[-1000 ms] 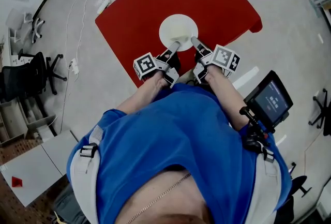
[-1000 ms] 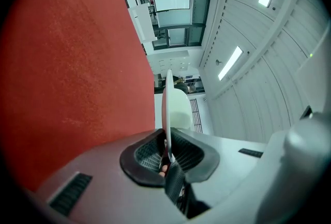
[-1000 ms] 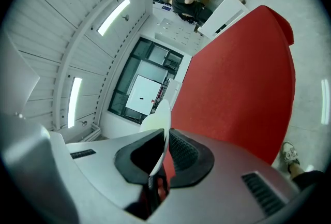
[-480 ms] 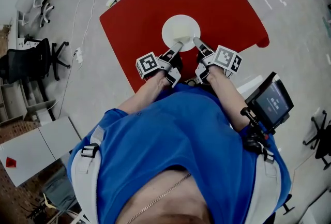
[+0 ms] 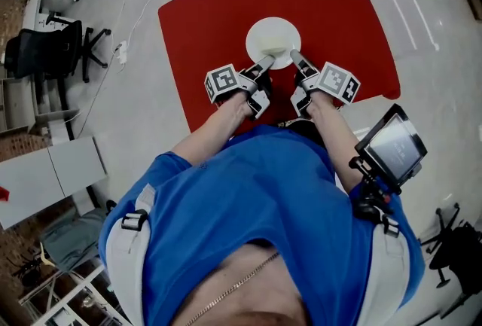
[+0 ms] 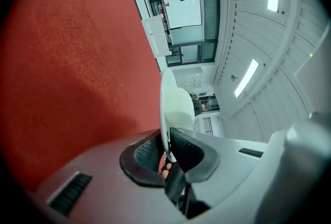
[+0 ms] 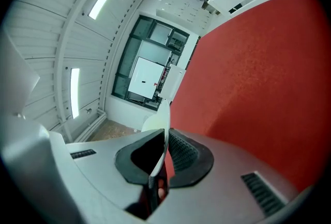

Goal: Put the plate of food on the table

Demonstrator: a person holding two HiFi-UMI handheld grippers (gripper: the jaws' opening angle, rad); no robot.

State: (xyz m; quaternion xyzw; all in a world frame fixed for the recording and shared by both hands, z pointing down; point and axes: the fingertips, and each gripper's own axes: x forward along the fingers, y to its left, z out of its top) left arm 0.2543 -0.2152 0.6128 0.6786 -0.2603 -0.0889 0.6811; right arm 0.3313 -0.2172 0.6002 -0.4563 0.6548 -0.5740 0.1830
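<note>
quick status from my end; both grippers are clamped on the plate (image 5: 273,35), near rim, one each side; left gripper (image 5: 265,61) has the thin white rim pinched btwn its dark ribbed pads, right gripper (image 5: 295,56) same deal, rim sitting edge-on btwn the pads in its own cam; plate is white, round, w/ a pale creamy lump of food (image 6: 181,106) on it; it sits over the middle of the red table (image 5: 339,8), a bit toward my side; can't tell from any cam if the bottom is touching the cloth or just above it; as for text/labels: the cube on the left gripper (image 5: 223,82) and the cube on the right one (image 5: 338,83) only carry b/w square marker patterns; small screen (image 5: 390,147) clipped by my right hip is lit but too small to read; black office chair (image 5: 53,50) off left on the floor
</note>
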